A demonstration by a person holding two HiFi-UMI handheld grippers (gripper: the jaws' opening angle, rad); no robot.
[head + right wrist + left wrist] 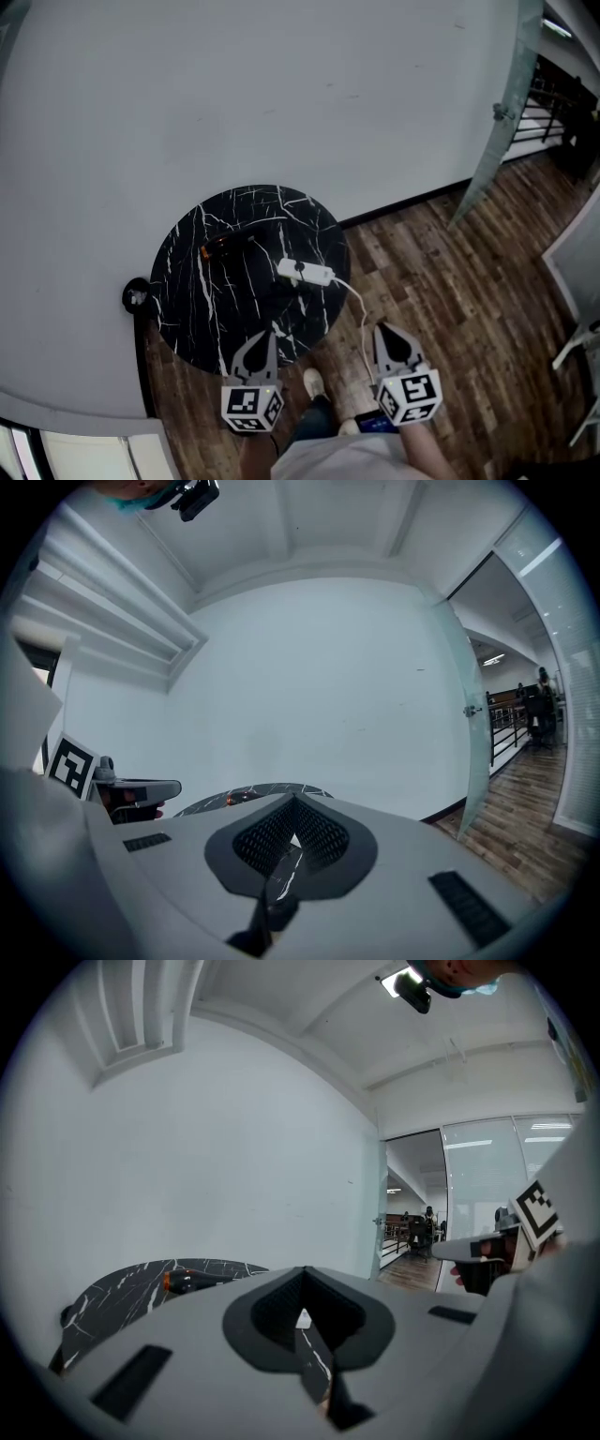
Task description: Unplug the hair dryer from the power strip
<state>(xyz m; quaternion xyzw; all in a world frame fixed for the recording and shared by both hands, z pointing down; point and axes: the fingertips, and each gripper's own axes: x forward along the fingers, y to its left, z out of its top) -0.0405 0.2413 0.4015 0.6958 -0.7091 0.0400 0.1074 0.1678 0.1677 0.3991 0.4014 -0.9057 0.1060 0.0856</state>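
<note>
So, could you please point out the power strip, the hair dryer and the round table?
power strip (305, 272): head view, middle of its white body.
hair dryer (228, 244): head view, dark body beside the orange end.
round table (197, 309): head view, bare marble top.

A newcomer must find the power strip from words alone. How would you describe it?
Find the round black marble table against the white wall. Near its right edge lies the power strip, a white cable trailing off it to the floor. It is the only white thing there; the hair dryer beside it is dark with orange.
</note>
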